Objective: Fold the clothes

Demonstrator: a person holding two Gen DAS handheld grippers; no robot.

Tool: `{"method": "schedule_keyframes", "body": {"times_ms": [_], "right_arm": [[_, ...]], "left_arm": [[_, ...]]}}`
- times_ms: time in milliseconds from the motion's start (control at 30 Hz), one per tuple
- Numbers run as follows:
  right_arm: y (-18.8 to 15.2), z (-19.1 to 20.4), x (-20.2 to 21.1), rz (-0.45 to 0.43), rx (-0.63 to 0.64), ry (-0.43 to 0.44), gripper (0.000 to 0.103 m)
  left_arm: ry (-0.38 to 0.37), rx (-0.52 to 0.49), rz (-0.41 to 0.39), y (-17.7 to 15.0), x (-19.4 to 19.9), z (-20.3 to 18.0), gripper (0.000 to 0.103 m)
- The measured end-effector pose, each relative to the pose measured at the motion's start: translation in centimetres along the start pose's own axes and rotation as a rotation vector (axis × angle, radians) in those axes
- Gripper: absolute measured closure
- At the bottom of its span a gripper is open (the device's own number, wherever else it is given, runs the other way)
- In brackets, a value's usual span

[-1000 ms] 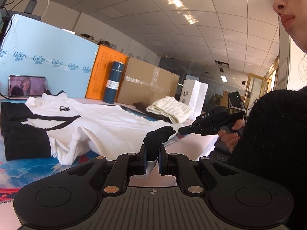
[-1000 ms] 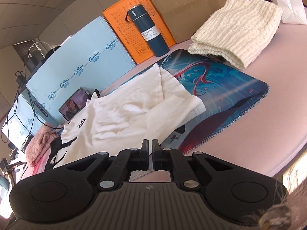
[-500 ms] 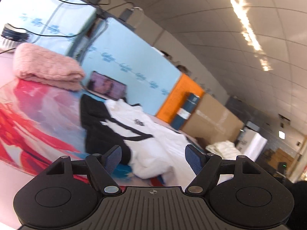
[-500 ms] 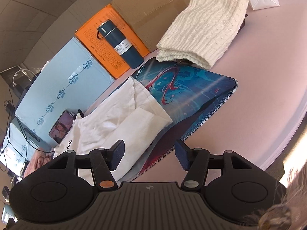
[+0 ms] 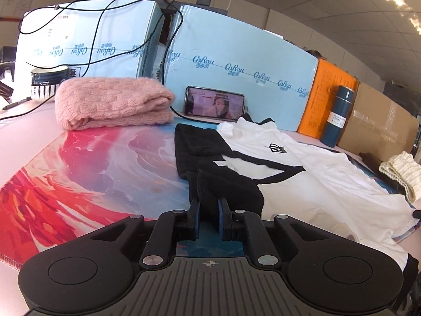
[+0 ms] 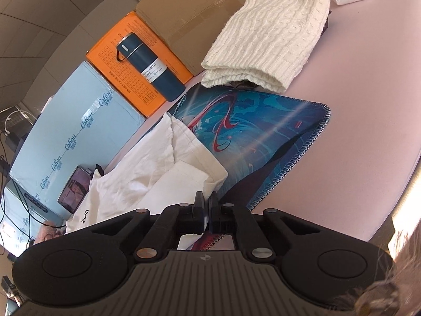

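Observation:
A white shirt (image 5: 315, 179) with black sleeves lies spread on the printed mat (image 5: 92, 171), collar toward the phone. My left gripper (image 5: 209, 210) is at the near black sleeve (image 5: 210, 179). Its jaws are closing, and the black cloth sits pinched between the pads. In the right wrist view the shirt's white body (image 6: 163, 166) lies folded over itself on the blue end of the mat (image 6: 263, 137). My right gripper (image 6: 206, 202) is shut on the white hem corner at the mat's near edge.
A folded pink knit (image 5: 113, 102) sits at the mat's far left and a phone (image 5: 214, 104) leans on light-blue boxes. A folded cream knit (image 6: 268, 34), a blue flask (image 6: 150, 65), an orange box and a cardboard box line the back. The table edge (image 6: 381, 158) curves away right.
Both grippers opened and then shut again. The left view swung left across the shirt, from a raised black cuff to the sleeve on the mat. The right gripper closed in on the hem corner.

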State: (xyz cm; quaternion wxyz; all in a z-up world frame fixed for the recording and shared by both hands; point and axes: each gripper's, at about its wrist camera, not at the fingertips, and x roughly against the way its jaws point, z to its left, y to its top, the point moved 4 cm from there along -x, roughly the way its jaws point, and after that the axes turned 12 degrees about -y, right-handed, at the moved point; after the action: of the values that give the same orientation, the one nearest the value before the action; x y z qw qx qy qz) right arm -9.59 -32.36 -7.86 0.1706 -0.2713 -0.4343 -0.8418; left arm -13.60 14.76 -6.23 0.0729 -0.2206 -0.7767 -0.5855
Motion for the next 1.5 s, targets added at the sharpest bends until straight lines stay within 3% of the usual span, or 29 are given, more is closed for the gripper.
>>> {"method": "schedule_keyframes", "body": {"times_ms": [200, 267, 333, 367, 400, 433, 533, 600, 633, 700, 733, 800, 900, 967, 1067, 1200, 1267, 1300, 1400, 1500], "right_arm": [[-1.4, -1.3, 2.2, 0.019, 0.057, -0.030, 0.101], [-1.5, -1.0, 2.3, 0.003, 0.109, -0.047, 0.100], [-1.0, -0.7, 2.8, -0.027, 0.159, -0.087, 0.089], [-0.5, -0.6, 3.0, -0.052, 0.173, -0.112, 0.068], [0.1, -0.3, 3.1, -0.074, 0.190, -0.109, 0.058], [0.9, 0.3, 3.1, -0.094, 0.211, -0.087, 0.059], [3.2, 2.1, 2.9, -0.153, 0.272, -0.021, 0.058], [4.7, 4.2, 0.9, -0.139, 0.316, 0.017, 0.057], [5.2, 5.1, -0.5, -0.115, 0.326, 0.026, 0.057], [6.2, 6.9, -3.2, -0.061, 0.338, 0.046, 0.059], [6.6, 7.6, -4.6, -0.028, 0.334, 0.058, 0.060], [7.1, 9.0, -7.1, 0.027, 0.338, 0.073, 0.060], [7.2, 10.6, -10.0, 0.069, 0.398, 0.040, 0.060], [6.9, 11.1, -11.5, 0.096, 0.430, 0.016, 0.060], [6.4, 11.6, -13.2, 0.120, 0.475, -0.039, 0.064], [5.9, 11.8, -14.1, 0.081, 0.550, -0.099, 0.087], [5.7, 12.0, -14.2, 0.078, 0.578, -0.081, 0.095], [5.7, 12.1, -14.3, 0.070, 0.585, -0.082, 0.099], [6.3, 12.4, -14.6, 0.035, 0.589, -0.106, 0.100], [7.2, 12.6, -15.3, 0.010, 0.598, -0.146, 0.102]], "left_arm": [[0.049, -0.028, -0.007, 0.2, 0.2, 0.6, 0.091], [0.078, -0.053, -0.003, 0.3, 0.1, 0.6, 0.086], [0.111, -0.073, 0.002, 0.4, 0.3, 0.9, 0.082], [0.136, -0.079, -0.003, 0.5, 0.5, 1.1, 0.078], [0.160, -0.087, -0.007, 0.7, 0.7, 1.3, 0.074], [0.201, -0.095, -0.024, 1.1, 1.0, 1.5, 0.065], [0.277, -0.130, -0.088, 2.3, 1.7, 1.3, 0.054], [0.223, -0.127, -0.145, 3.2, 2.0, 0.3, 0.047], [0.173, -0.126, -0.129, 3.2, 1.7, -0.3, 0.042], [0.070, -0.125, -0.093, 3.2, 0.9, -1.5, 0.041], [0.054, -0.146, -0.043, 2.8, 0.2, -1.9, 0.040], [0.085, -0.198, 0.038, 1.8, -1.0, -1.9, 0.040], [0.104, -0.200, 0.067, 0.8, -1.1, -0.8, 0.035], [0.182, -0.160, 0.062, 1.2, -0.8, 0.2, 0.037], [0.205, -0.135, -0.006, 2.1, 0.4, 0.0, 0.037], [0.010, -0.248, -0.173, 2.8, 1.8, -4.4, 0.033], [-0.194, -0.309, -0.190, 1.9, 1.5, -7.2, 0.027], [-0.267, -0.324, -0.155, 1.2, 0.9, -8.2, 0.027], [-0.361, -0.399, -0.043, -1.0, -0.6, -10.1, 0.027], [-0.355, -0.415, 0.052, -2.8, -1.6, -10.2, 0.027]]}}
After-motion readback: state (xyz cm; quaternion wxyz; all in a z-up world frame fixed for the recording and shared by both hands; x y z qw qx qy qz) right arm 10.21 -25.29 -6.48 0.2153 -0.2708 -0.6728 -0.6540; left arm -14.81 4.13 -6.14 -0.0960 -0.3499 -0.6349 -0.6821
